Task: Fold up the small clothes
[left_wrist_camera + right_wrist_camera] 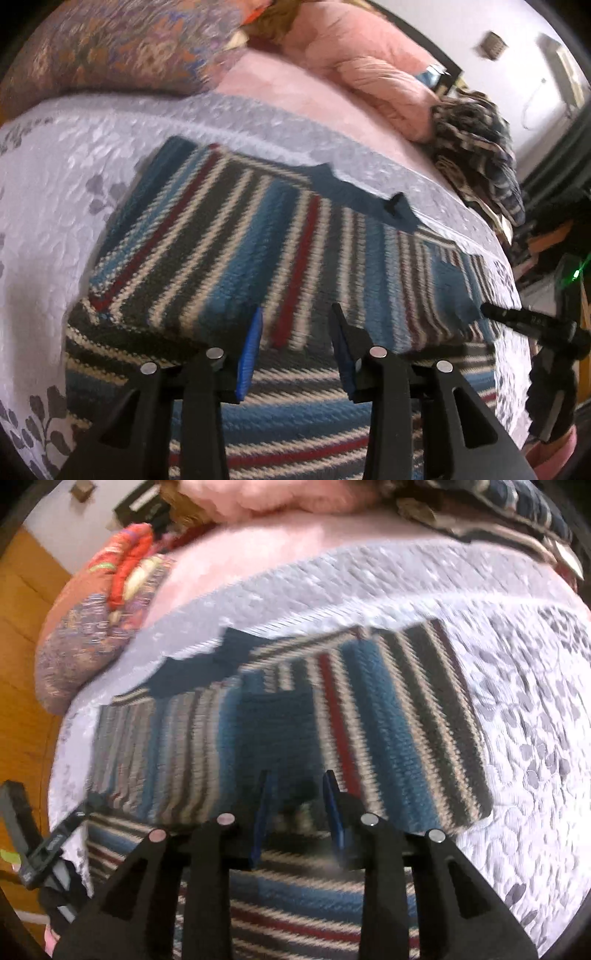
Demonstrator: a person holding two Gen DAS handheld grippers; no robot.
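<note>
A knitted sweater striped in blue, dark grey, cream and red lies on the pale quilted bedspread. One layer with stripes running away from me lies over a layer with crosswise stripes. Its dark blue collar is at the far edge. My left gripper hovers open over the near part of the sweater, with nothing between its blue pads. In the right wrist view the same sweater fills the middle, and my right gripper is open just above it. Both views are blurred by motion.
A pink blanket and a patterned pillow lie at the back of the bed. A heap of dark striped clothes sits at the far right. The other gripper shows at the right edge. A wooden floor runs along the bed's left side.
</note>
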